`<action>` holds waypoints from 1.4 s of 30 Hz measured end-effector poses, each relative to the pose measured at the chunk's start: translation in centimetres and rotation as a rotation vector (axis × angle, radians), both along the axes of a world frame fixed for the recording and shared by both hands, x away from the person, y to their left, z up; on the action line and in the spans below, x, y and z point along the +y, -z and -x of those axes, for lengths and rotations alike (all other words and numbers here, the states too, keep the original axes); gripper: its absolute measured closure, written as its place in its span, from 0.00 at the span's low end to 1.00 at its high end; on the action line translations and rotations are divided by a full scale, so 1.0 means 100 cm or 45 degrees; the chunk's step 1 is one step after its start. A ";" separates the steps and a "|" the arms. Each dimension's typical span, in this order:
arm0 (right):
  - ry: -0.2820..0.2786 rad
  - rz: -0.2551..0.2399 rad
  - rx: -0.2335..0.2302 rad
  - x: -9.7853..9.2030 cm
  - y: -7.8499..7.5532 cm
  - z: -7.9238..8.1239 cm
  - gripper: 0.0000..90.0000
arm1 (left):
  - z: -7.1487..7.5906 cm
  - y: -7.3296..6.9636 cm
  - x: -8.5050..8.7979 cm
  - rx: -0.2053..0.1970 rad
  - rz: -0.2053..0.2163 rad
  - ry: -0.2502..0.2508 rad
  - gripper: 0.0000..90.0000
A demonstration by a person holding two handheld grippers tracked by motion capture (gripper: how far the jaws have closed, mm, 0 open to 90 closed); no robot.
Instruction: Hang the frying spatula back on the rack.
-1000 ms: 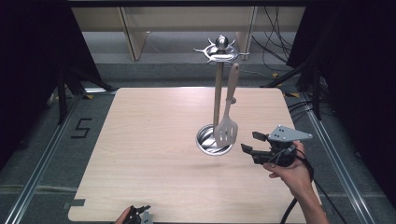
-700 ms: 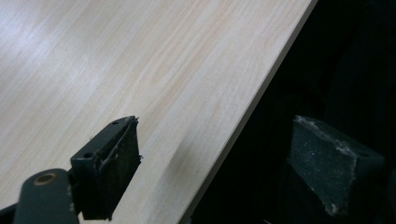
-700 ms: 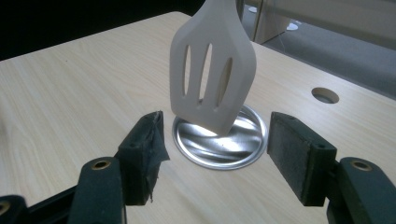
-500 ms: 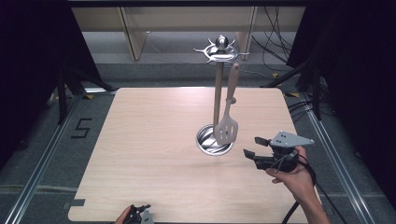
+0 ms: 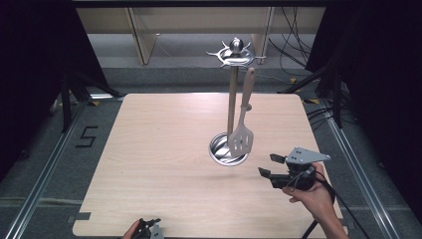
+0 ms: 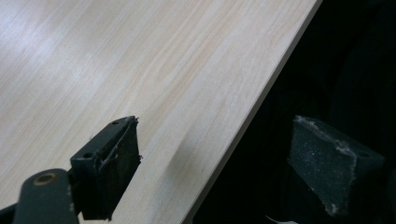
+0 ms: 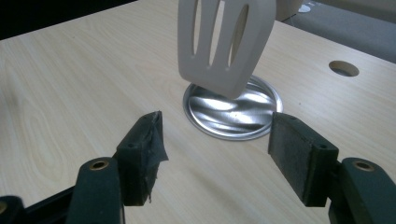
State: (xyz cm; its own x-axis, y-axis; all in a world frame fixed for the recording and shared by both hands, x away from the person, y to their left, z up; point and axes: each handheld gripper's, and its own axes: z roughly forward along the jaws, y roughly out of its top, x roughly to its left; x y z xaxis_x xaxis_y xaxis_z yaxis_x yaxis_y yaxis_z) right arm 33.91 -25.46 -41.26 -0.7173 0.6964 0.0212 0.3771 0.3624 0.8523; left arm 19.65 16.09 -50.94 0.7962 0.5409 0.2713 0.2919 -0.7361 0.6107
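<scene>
A pale slotted spatula (image 5: 243, 124) hangs from a hook of a metal utensil stand (image 5: 232, 84). The stand's round shiny base (image 5: 221, 149) rests on the wooden table (image 5: 159, 149). In the right gripper view the spatula's blade (image 7: 224, 42) hangs just above the base (image 7: 233, 114). My right gripper (image 5: 268, 167) is open and empty, right of the base and a little nearer the front edge, jaws pointing left. My left gripper (image 5: 149, 228) is at the table's front edge. Its jaws stand wide apart with nothing between them (image 6: 215, 163).
A round cable hole (image 7: 343, 68) lies in the table beyond the stand's base. Metal rails (image 5: 45, 174) run along both sides of the table, with dark curtains beyond. Wooden furniture legs (image 5: 139, 35) and cables (image 5: 293, 45) are behind the far edge.
My right gripper has drawn back from the spatula, moving toward the front edge and slightly right. The spatula stays hanging on the stand. The left gripper has not moved.
</scene>
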 end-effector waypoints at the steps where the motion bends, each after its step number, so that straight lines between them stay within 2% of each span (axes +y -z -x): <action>1: -0.010 0.009 -0.013 -0.001 0.001 0.000 0.41 | 0.000 0.000 0.000 0.008 0.002 0.010 0.17; 2: -0.020 0.014 -0.030 -0.001 0.002 -0.001 0.41 | 0.000 0.000 0.000 0.003 -0.002 0.011 0.17; 4: -0.017 0.021 -0.003 -0.002 0.003 0.002 0.41 | 0.000 0.000 0.000 0.004 0.006 0.012 0.17; 7: -0.009 0.020 -0.007 -0.002 0.004 0.003 0.40 | 0.001 -0.001 0.000 -0.009 0.003 0.007 0.17; 8: -0.007 0.020 0.018 -0.002 0.005 0.005 0.40 | 0.002 -0.001 0.001 -0.013 -0.001 0.009 0.17; 10: -0.004 0.021 0.004 -0.002 0.006 0.005 0.40 | 0.002 -0.001 0.001 -0.013 -0.002 0.010 0.17; 11: -0.026 0.034 0.005 -0.002 0.007 0.004 0.40 | 0.002 -0.001 0.001 -0.011 0.001 0.010 0.17; 14: -0.016 0.028 0.009 0.001 0.010 0.007 0.40 | 0.001 -0.001 0.000 -0.001 0.005 0.025 0.17; 15: -0.048 0.041 0.021 0.000 0.010 0.006 0.40 | 0.001 -0.001 0.000 -0.004 0.004 0.023 0.17; 16: -0.033 0.034 0.025 0.001 0.011 0.008 0.40 | 0.002 -0.001 0.000 -0.016 -0.004 0.011 0.17; 17: -0.048 0.052 0.003 0.000 0.011 0.007 0.40 | 0.002 -0.001 0.000 -0.019 -0.006 0.013 0.17; 19: -0.042 0.048 0.028 0.001 0.013 0.010 0.40 | 0.003 -0.001 0.000 -0.017 -0.001 0.011 0.17; 21: -0.050 0.058 0.019 0.001 0.014 0.010 0.39 | 0.002 0.000 0.000 -0.002 0.005 0.019 0.17; 24: -0.045 0.062 0.018 0.000 0.015 0.011 0.39 | 0.003 -0.001 0.001 -0.018 -0.002 0.013 0.17; 25: -0.038 0.051 0.056 0.001 0.015 0.014 0.39 | 0.003 -0.001 0.001 -0.019 -0.002 0.013 0.17; 27: -0.053 0.065 0.028 -0.001 0.017 0.012 0.39 | 0.004 -0.001 0.001 -0.017 0.004 0.012 0.17; 30: -0.032 0.061 0.046 -0.001 0.018 0.016 0.39 | 0.004 -0.001 0.001 -0.028 -0.012 0.008 0.17; 31: -0.033 0.066 0.054 -0.001 0.019 0.017 0.39 | 0.004 -0.001 0.001 -0.020 0.003 0.011 0.17; 32: -0.042 0.075 0.022 -0.002 0.020 0.016 0.39 | 0.004 -0.001 0.001 -0.019 0.001 0.013 0.17; 34: -0.039 0.066 0.050 0.000 0.023 0.019 0.39 | 0.003 0.000 0.000 -0.001 0.004 0.028 0.17; 39: -0.060 0.081 0.054 0.004 0.037 0.021 0.39 | 0.004 -0.001 0.001 -0.022 -0.007 0.009 0.17; 40: -0.051 0.077 0.099 0.005 0.042 0.024 0.39 | 0.004 -0.001 0.001 -0.019 -0.006 0.011 0.17; 42: -0.058 0.081 0.097 0.004 0.046 0.025 0.39 | 0.004 0.000 0.001 -0.016 -0.003 0.013 0.17</action>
